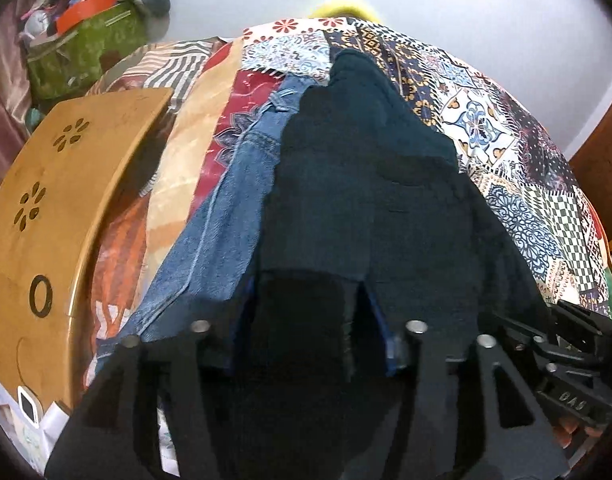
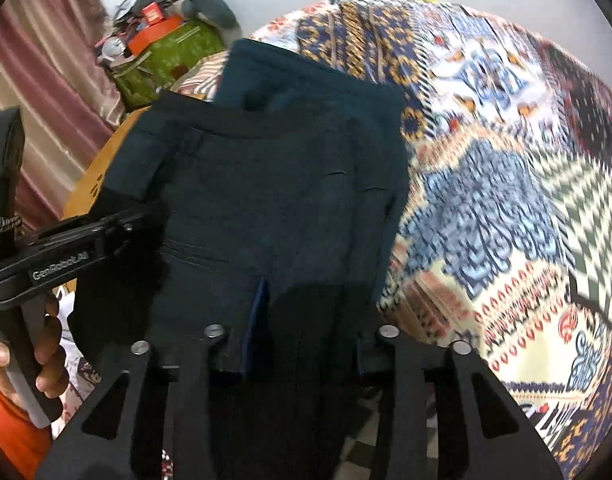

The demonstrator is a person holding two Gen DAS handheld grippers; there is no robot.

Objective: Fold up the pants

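Observation:
Dark navy pants [image 1: 365, 184] lie on a patterned bedspread [image 1: 505, 120], stretching away from me; they also fill the middle of the right wrist view [image 2: 274, 184]. My left gripper [image 1: 306, 320] is shut on the near edge of the pants, the cloth draped over its fingers. My right gripper [image 2: 306, 320] is shut on the same near edge, to the right of the left one. The left gripper's body shows in the right wrist view [image 2: 66, 252], held by a hand. The fingertips are hidden under the cloth.
Folded blue jeans [image 1: 226, 216] lie just left of the dark pants. A wooden lap table [image 1: 58, 208] stands further left. A green box [image 1: 82, 52] with clutter sits at the back left by a curtain [image 2: 38, 60]. The patterned bedspread [image 2: 505, 200] extends right.

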